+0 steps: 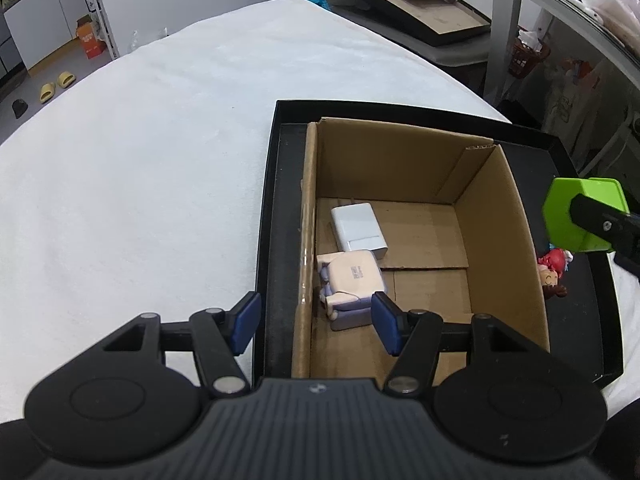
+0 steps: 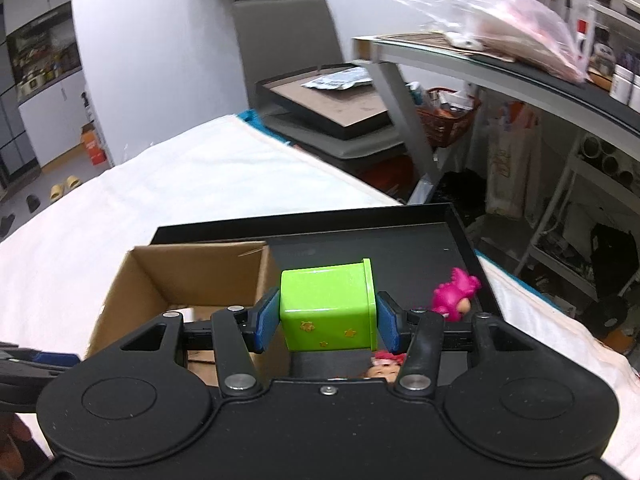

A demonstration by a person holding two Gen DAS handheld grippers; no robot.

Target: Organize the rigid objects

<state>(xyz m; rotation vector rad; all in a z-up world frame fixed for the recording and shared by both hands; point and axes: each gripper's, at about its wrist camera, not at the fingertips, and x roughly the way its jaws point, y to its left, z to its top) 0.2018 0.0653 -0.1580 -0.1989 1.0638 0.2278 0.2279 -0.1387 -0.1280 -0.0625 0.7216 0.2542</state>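
My right gripper (image 2: pixel 327 322) is shut on a lime-green cup (image 2: pixel 329 307) with small yellow stars, held on its side above the black tray (image 2: pixel 400 240); the cup also shows in the left wrist view (image 1: pixel 582 216). My left gripper (image 1: pixel 316 326) is open and empty above the near left wall of the cardboard box (image 1: pixel 400 160). Inside the box lie a white charger block (image 1: pixel 359 228) and a pale pink and purple block (image 1: pixel 350 280). A red-haired doll (image 1: pixel 554 274) lies on the tray right of the box. A pink-haired figure (image 2: pixel 456 294) stands on the tray beyond my right gripper.
The tray and box sit on a white cloth-covered table (image 1: pixel 160 160). Behind it a grey chair holds another black tray (image 2: pixel 332 108). A glass-topped desk (image 2: pixel 500 64) with a plastic bag and shelving stands at the right.
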